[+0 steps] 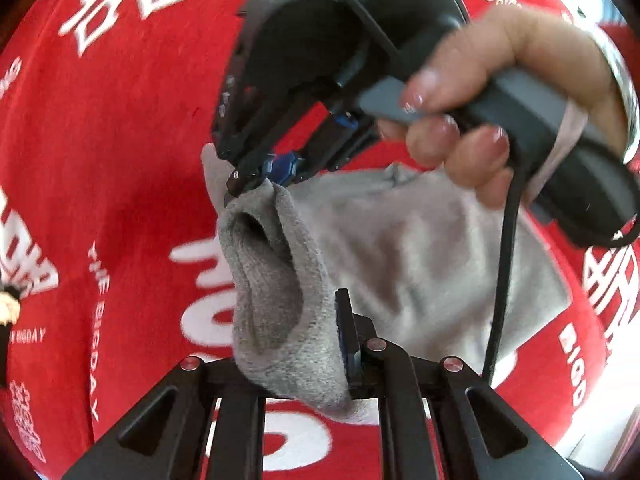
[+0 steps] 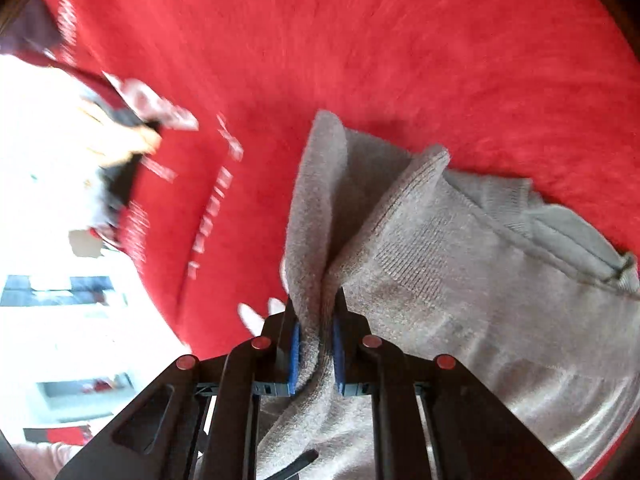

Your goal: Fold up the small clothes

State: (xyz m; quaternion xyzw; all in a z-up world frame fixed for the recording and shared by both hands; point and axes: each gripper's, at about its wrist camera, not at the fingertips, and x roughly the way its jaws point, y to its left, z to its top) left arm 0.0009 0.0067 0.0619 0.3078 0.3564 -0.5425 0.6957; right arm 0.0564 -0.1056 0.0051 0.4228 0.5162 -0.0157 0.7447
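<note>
A grey knitted sock (image 1: 280, 280), cuff opening gaping, hangs bunched above a second grey sock (image 1: 420, 248) lying flat.

The right gripper (image 2: 316, 344), black with blue pads (image 2: 295, 354), is clamped on a bunched fold of a grey knitted sock (image 2: 440, 264). The sock's ribbed cuff opens upward beyond the fingers, and the rest of it spreads to the right over a red fleecy cloth (image 2: 360, 40) with white lettering (blurred, unreadable)
</note>
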